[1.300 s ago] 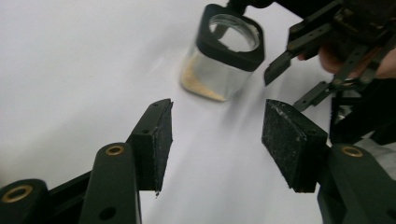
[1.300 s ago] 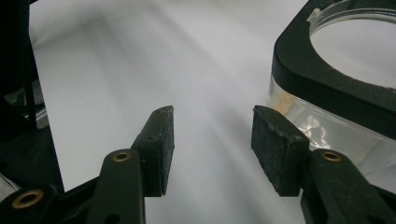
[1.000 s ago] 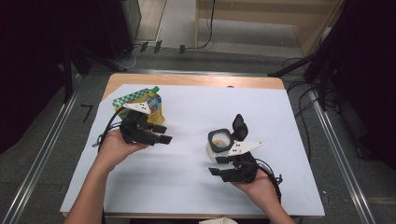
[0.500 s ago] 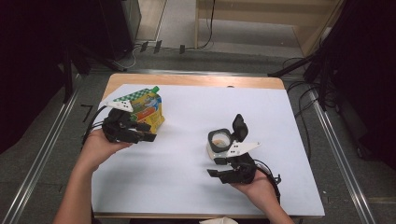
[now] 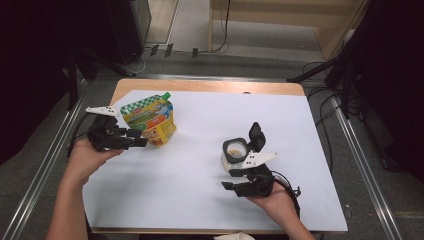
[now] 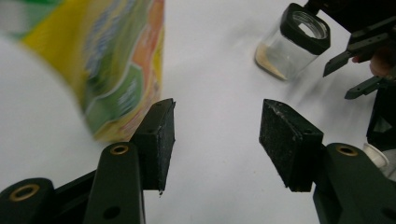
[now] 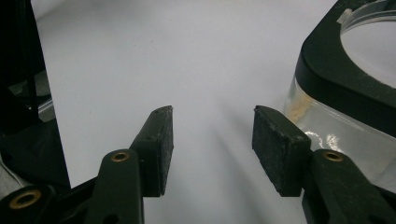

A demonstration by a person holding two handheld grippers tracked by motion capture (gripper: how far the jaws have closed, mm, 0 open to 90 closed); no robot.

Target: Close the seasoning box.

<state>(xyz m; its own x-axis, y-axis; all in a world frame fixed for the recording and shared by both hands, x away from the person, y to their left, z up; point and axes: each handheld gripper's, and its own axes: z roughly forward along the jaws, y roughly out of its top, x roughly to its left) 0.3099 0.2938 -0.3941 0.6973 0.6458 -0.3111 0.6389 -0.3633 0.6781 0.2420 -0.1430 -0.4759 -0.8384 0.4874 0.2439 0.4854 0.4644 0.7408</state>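
A yellow-and-green pouch (image 5: 148, 119) with a green cap stands at the table's back left; it is blurred at the left in the left gripper view (image 6: 116, 60). My left gripper (image 5: 139, 142) is just left of its lower corner, open with nothing between the pads (image 6: 217, 140). A clear jar (image 5: 234, 152) with a black flip lid standing open holds a little tan powder right of centre (image 6: 292, 44). My right gripper (image 5: 229, 181) rests just in front of it, open and empty (image 7: 212, 149), with the jar (image 7: 345, 93) beside its right jaw.
A white sheet (image 5: 200, 150) covers the wooden table (image 5: 210, 86). Metal rails run along both sides, and dark stands and cables lie beyond the far edge. A small white thing (image 5: 231, 236) lies at the table's front edge.
My left hand has moved to the left, from in front of the pouch to its left side near the table's edge. The right hand and the jar have stayed put.
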